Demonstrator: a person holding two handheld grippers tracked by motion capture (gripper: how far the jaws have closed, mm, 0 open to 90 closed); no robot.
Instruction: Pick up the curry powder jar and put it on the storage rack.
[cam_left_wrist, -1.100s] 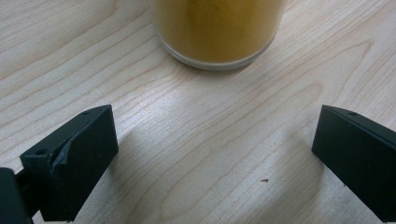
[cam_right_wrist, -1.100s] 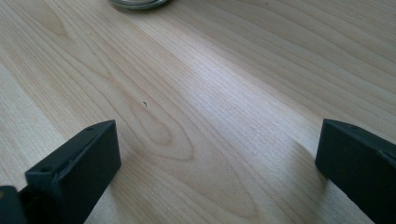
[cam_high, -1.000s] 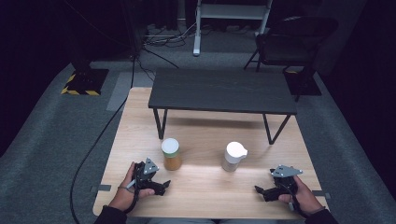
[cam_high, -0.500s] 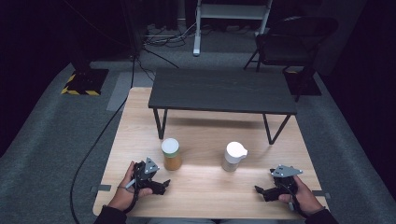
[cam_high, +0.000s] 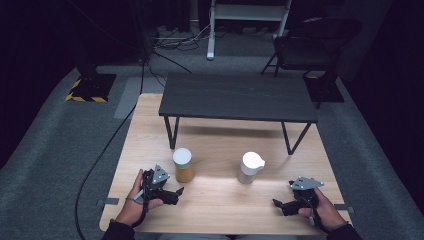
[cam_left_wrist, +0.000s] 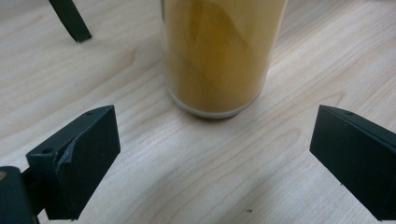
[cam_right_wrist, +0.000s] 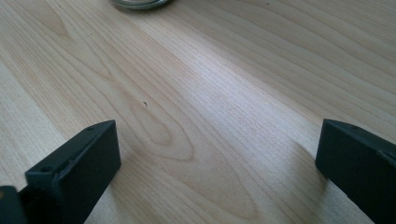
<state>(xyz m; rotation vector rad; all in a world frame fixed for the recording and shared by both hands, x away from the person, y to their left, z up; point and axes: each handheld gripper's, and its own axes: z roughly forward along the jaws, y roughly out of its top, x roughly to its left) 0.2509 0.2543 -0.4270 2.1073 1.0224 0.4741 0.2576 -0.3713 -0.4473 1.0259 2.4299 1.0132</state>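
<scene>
No legible text — not on jars, not anywhere.

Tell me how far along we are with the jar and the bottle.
Nothing looks done yet: the jar and the white bottle both stand upright on the table, untouched. In hand: the left gripper is open and aimed at the jar, jaws short of it; the right gripper is open over bare wood, the bottle's base just ahead. Left: probably closing in, gripping, and everything after.

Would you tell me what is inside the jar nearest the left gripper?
The jar holds a yellow-orange filling up most of its clear wall; whether powder or paste is unclear. Its pale lid covers the top.
</scene>
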